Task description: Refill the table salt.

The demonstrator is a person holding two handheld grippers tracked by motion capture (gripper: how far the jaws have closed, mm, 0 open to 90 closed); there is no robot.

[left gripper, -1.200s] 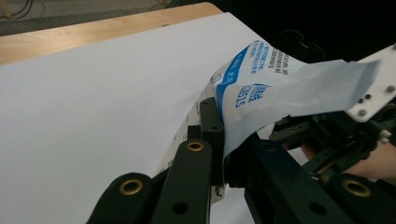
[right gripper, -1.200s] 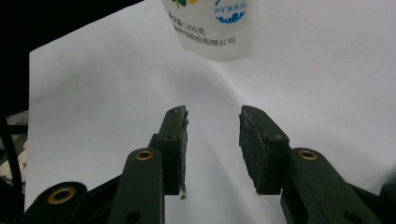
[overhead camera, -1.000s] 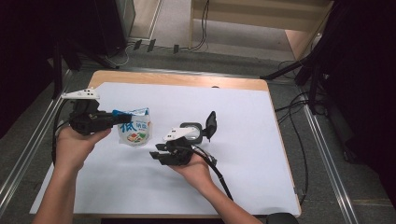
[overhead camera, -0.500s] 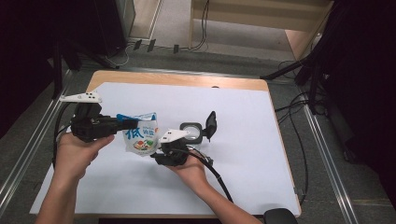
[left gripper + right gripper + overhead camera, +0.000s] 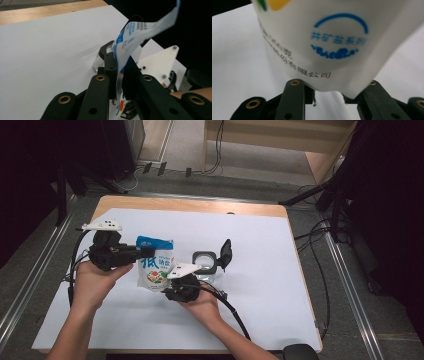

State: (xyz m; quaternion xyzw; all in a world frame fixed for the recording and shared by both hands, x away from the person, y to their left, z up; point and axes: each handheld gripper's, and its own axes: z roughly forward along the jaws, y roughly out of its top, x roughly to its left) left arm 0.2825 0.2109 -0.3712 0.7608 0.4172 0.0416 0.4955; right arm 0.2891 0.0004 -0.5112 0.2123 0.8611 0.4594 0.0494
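Salt bag (image 5: pixel 156 265), white w/ blue top; blue print reads 井矿盐系列. L gripper (image 5: pixel 120 77) clamped on its top edge, jaws just eased slightly. R gripper (image 5: pixel 329 98) jaws just been closing round its bottom corner; contact unclear.

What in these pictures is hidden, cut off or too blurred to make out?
- Jar, left gripper view: the bag and the left gripper cover most of it.
- Right gripper, its own view: the bag hangs over the tips, so pad contact cannot be told.
- Bag print, high view: too small to read.
- Bag, right gripper view: cut off by the top edge.
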